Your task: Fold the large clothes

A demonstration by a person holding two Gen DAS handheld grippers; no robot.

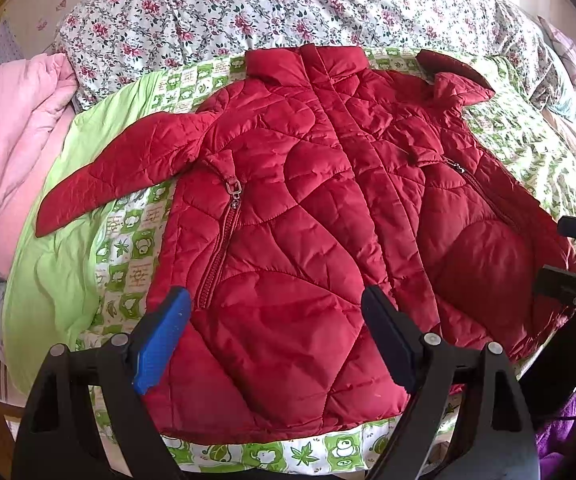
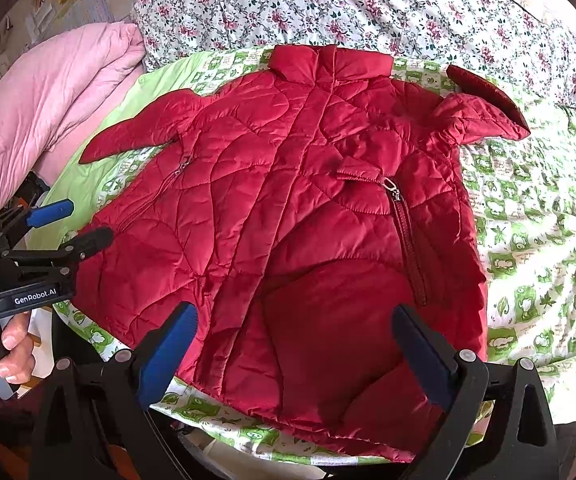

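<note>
Left wrist view: the left gripper (image 1: 275,336) hangs above the lower hem area of a red quilted jacket (image 1: 308,208), its jaws spread wide with nothing between the pads; the blue-faced finger (image 1: 163,344) stands over the jacket's edge near a pocket zipper (image 1: 223,232), the black finger over the front placket. The jacket lies front side up and unfolded on a green patterned blanket (image 1: 127,248), collar pointing away from the cameras, both sleeves extended outward to the sides. A pink quilt (image 1: 11,132) is bunched beside the blanket, and a floral bedcover (image 1: 247,4) lies beyond the collar. In the right wrist view, the right gripper (image 2: 292,352) also stands wide open and empty above the jacket's (image 2: 288,200) lower front, near the hem; whether its fingertips touch the fabric cannot be told. At that view's edge, the left gripper (image 2: 71,224) appears open beside the jacket, held by a hand (image 2: 3,348).
</note>
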